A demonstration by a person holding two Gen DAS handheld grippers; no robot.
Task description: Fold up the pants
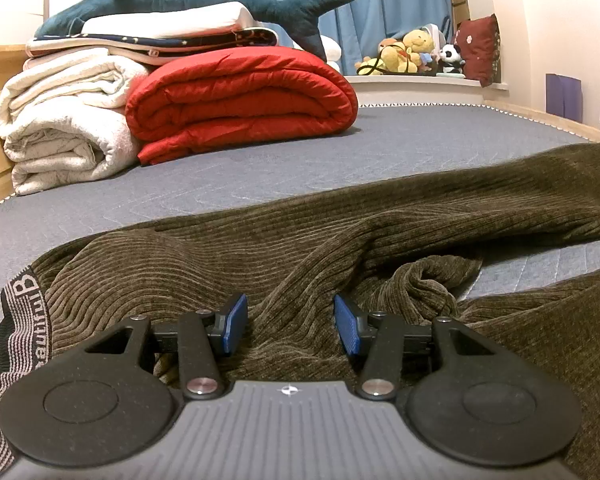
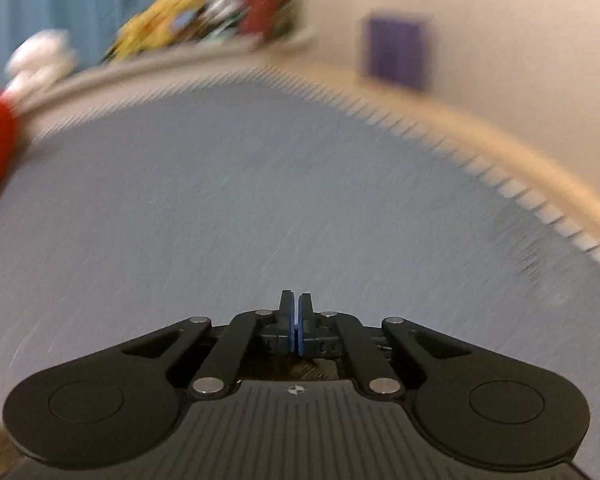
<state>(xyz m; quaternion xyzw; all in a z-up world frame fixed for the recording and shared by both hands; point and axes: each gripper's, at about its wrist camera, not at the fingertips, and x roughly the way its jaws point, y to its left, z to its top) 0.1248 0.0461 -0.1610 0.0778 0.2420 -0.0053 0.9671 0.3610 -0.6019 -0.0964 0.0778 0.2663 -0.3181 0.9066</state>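
Observation:
Olive-brown corduroy pants (image 1: 380,232) lie rumpled across the grey mattress (image 1: 260,168). Their black-and-grey lettered waistband (image 1: 24,312) is at the left, and one leg stretches off to the right. My left gripper (image 1: 290,312) hovers low over the bunched cloth near the crotch, open, its blue pads (image 1: 236,322) well apart and pinching nothing. In the blurred right wrist view, my right gripper (image 2: 296,308) is shut, pads together with nothing between them, over bare mattress (image 2: 260,200). A sliver of olive cloth (image 2: 300,372) shows under its body.
A rolled red quilt (image 1: 240,96) and folded white blankets (image 1: 60,128) sit at the far left of the mattress, with a blue shark plush (image 1: 204,0) on top. Soft toys (image 1: 412,52) line a ledge by the blue curtain. A wooden bed edge (image 2: 500,152) runs along the right wall.

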